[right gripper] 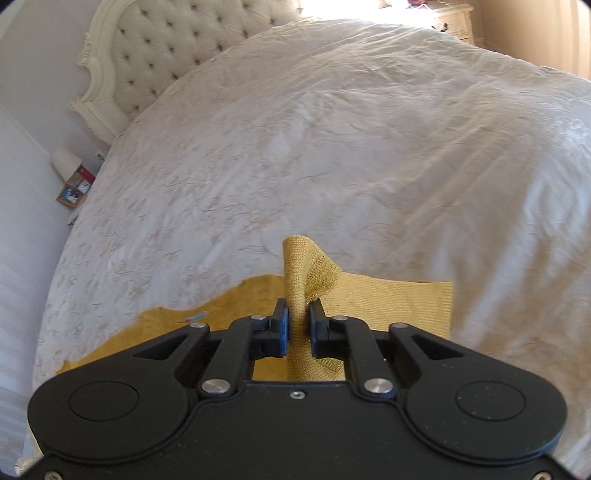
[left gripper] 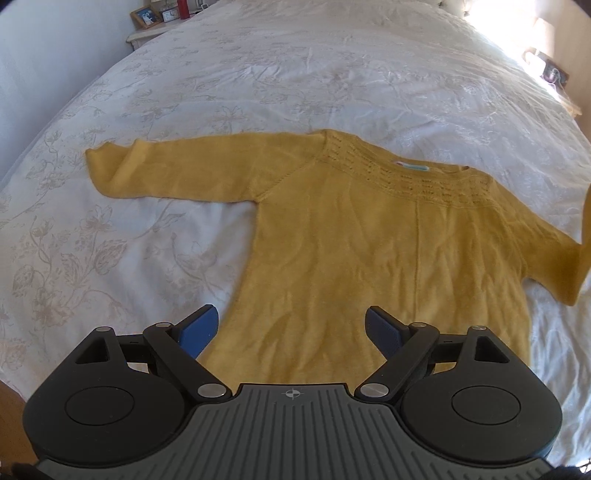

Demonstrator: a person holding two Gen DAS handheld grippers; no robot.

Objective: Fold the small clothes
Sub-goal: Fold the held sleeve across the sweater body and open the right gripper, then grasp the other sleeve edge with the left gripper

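Two grippers: left (left gripper: 291,325) fingers wide w/ nothing; right (right gripper: 298,325) pinches sweater (left gripper: 369,251) sleeve edge, bedspread (left gripper: 258,74) around.

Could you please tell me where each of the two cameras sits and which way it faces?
Left wrist: on the left gripper, jaws open, looking down over the yellow sweater on the bed.
Right wrist: on the right gripper, shut on the sweater's sleeve, facing the headboard.
Shared: sweater, bed, framed photo.
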